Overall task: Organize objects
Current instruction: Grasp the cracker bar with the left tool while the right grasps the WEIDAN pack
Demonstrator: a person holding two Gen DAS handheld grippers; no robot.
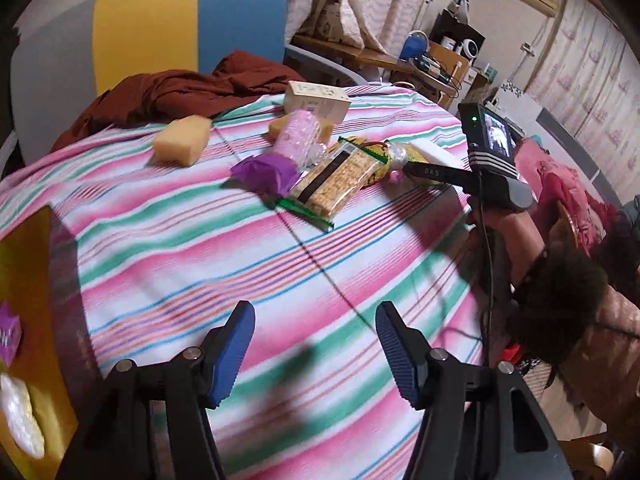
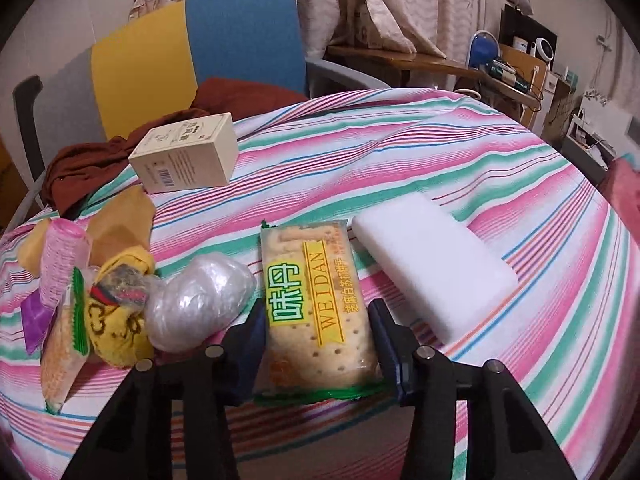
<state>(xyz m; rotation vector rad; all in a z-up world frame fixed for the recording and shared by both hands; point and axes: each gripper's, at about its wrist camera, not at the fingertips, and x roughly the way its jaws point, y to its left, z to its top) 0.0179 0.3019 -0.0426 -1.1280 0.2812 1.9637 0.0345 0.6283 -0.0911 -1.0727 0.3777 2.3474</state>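
Note:
My right gripper [image 2: 316, 312] is shut on a WEIDAN cracker pack [image 2: 320, 280] that lies flat on the striped cloth, one pad against each long edge. A white foam block [image 2: 432, 268] lies just right of it. On its left sits a clear plastic bundle [image 2: 200, 300], then a yellow cloth bag [image 2: 116, 328], a second cracker pack [image 2: 60, 356] and a pink roll [image 2: 60, 264]. My left gripper [image 1: 314, 312] hangs open above bare striped cloth [image 1: 240, 260], well short of the pile. A yellow sponge [image 1: 182, 140] lies apart on the far left.
A beige carton [image 2: 188, 156] stands at the back of the table beside a brown cloth [image 1: 168, 92] and a blue-and-yellow chair [image 1: 180, 20]. A yellow box [image 1: 28, 280] with small items is at the left edge. A person's furry-cuffed sleeve [image 1: 560, 292] is on the right.

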